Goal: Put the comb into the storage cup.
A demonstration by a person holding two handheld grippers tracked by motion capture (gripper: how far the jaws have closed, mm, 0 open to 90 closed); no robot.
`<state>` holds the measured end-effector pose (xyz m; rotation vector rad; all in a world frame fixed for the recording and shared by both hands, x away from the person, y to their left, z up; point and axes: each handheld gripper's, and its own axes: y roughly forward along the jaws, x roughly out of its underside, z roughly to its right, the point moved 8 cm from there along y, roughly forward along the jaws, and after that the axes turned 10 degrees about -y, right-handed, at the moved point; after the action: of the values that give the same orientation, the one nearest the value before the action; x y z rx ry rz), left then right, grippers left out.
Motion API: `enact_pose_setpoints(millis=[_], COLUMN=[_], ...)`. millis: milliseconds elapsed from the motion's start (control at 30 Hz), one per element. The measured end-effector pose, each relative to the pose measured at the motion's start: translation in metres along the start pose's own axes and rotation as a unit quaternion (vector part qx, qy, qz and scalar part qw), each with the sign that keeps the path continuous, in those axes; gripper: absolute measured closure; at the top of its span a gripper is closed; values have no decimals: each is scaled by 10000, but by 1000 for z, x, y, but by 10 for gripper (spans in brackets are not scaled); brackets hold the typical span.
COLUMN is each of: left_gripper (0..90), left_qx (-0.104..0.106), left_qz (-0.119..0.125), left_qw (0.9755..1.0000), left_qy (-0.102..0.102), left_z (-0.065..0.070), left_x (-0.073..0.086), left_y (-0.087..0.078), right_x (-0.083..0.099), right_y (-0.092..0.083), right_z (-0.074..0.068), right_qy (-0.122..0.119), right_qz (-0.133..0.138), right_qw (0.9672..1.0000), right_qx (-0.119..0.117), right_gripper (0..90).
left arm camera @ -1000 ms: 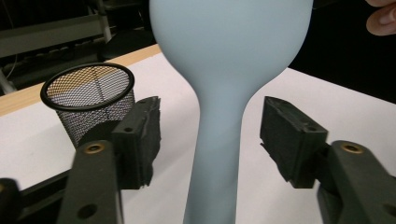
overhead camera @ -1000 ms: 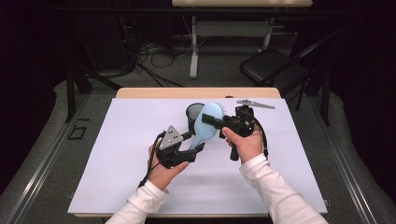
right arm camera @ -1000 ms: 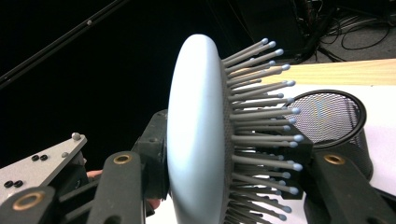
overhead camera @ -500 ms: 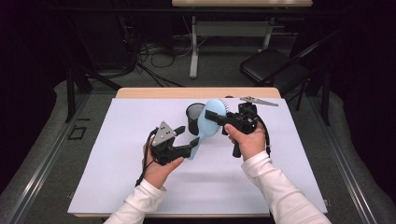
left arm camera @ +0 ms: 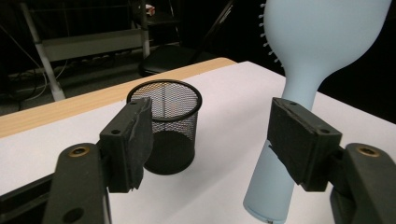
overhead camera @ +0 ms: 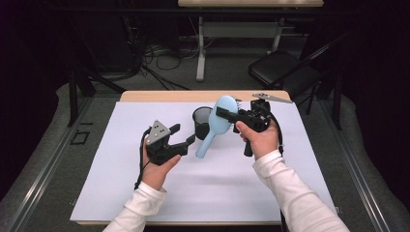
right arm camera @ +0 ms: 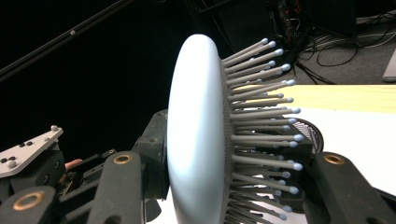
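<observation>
One light blue hairbrush (overhead camera: 215,125), one black mesh cup (overhead camera: 202,122) and two handheld grippers are at the white-covered table (overhead camera: 96,193). No brand, label or writing can be read on any of them.

The right gripper (overhead camera: 223,112) is clamped on the head of the hairbrush, one jaw on its smooth back, the other among the bristles, as the right gripper view (right arm camera: 201,140) shows. The brush hangs above the table, its handle slanting down toward 7 o'clock of its head.

The left gripper (overhead camera: 186,137), at 8 o'clock of the cup, has just been opening its jaws; they stand apart with nothing pressed between them. In the left gripper view the brush handle (left arm camera: 280,177) stands just behind the right-hand jaw.

The mesh cup (left arm camera: 168,126) stands upright and looks empty.
</observation>
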<state>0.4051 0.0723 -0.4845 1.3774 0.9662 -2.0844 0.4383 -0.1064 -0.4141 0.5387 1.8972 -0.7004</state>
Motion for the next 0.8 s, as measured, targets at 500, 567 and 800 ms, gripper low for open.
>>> enact_pose_setpoints(millis=[500, 567, 800], left_gripper=[154, 152, 8], left_qx=[-203, -205, 1], left_qz=[-315, -331, -295], left_qw=[9984, 9976, 9974], left_qy=[-433, -573, -658], left_z=[-20, -23, -24], left_x=[11, 12, 9], left_y=[7, 8, 6], right_x=[-20, -24, -38], right_y=[8, 9, 12], right_z=[15, 17, 28], right_qy=[-92, -106, -172], right_qz=[-12, 5, 47], right_qw=[9997, 9995, 9984], right_qx=[239, 291, 537], right_gripper=[485, 485, 486])
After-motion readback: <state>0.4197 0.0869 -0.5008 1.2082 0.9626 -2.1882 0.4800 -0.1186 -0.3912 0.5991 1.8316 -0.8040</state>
